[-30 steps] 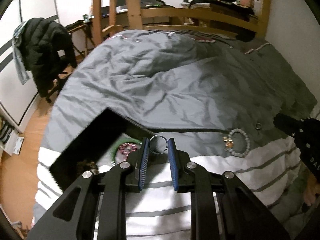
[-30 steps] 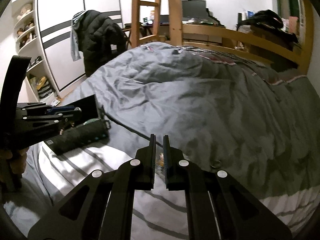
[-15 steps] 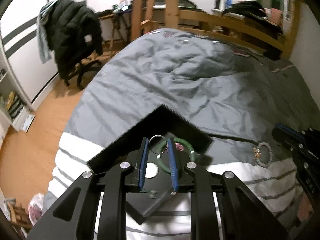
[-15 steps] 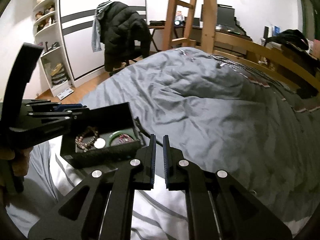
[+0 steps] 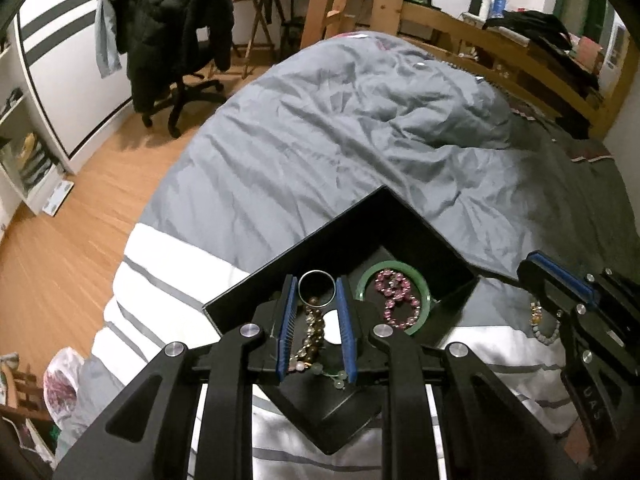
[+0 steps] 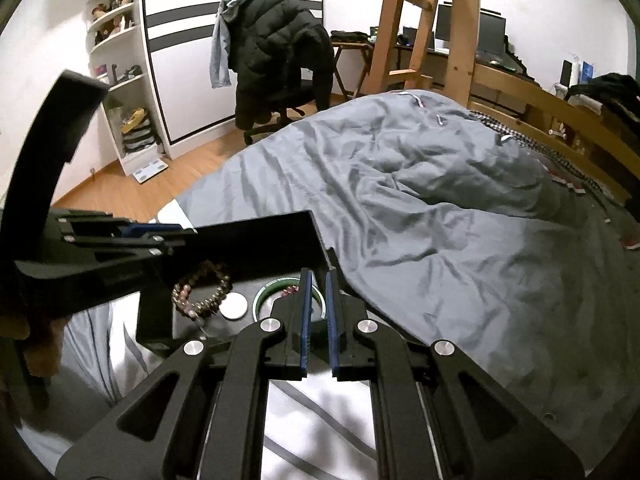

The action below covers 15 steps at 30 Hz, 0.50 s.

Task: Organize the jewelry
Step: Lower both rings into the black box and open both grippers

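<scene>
A silver ring (image 5: 317,289) is pinched by the left gripper (image 5: 316,312) jaws above the black box (image 5: 424,240) on the bed (image 5: 320,152). Right gripper (image 6: 316,320) jaws are pressed together, empty. Released off-centre, the ring could bounce onto the bedding.

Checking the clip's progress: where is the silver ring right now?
Left wrist view: the silver ring is pinched in the left tongs, over the black box, left of the green bangle.

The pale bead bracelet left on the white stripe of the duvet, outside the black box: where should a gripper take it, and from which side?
From above, pinching one short stretch of the bead bracelet. It lies flat on the soft duvet, so only its top is free. Its right part is hidden behind the right gripper; take the visible left arc.
</scene>
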{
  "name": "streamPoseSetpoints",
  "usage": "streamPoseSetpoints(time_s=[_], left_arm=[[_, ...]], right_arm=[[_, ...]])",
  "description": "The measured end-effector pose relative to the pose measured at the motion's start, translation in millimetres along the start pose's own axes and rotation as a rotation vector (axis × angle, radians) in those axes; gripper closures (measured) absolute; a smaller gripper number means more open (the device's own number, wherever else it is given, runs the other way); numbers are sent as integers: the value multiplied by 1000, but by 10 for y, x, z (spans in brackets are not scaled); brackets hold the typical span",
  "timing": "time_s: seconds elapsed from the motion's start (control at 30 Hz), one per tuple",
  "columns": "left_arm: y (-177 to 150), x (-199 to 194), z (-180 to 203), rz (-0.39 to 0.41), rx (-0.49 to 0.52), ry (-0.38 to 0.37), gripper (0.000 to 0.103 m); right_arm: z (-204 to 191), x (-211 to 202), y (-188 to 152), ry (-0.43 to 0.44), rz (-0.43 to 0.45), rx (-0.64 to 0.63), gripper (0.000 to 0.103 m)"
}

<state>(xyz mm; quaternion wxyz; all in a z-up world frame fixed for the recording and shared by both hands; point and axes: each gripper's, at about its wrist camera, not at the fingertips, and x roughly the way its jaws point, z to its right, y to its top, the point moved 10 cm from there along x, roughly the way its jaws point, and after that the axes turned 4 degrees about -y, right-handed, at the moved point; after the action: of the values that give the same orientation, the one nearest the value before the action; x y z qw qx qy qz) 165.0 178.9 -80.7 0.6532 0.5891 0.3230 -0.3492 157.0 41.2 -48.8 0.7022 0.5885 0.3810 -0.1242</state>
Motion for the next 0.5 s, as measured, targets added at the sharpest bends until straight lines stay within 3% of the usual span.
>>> streamPoseSetpoints(time_s=[0.5], left_arm=[[-101, 110, -90, -54, -61, -13, 83]], right_arm=[[-344, 348, -101, 40, -65, -41, 95]])
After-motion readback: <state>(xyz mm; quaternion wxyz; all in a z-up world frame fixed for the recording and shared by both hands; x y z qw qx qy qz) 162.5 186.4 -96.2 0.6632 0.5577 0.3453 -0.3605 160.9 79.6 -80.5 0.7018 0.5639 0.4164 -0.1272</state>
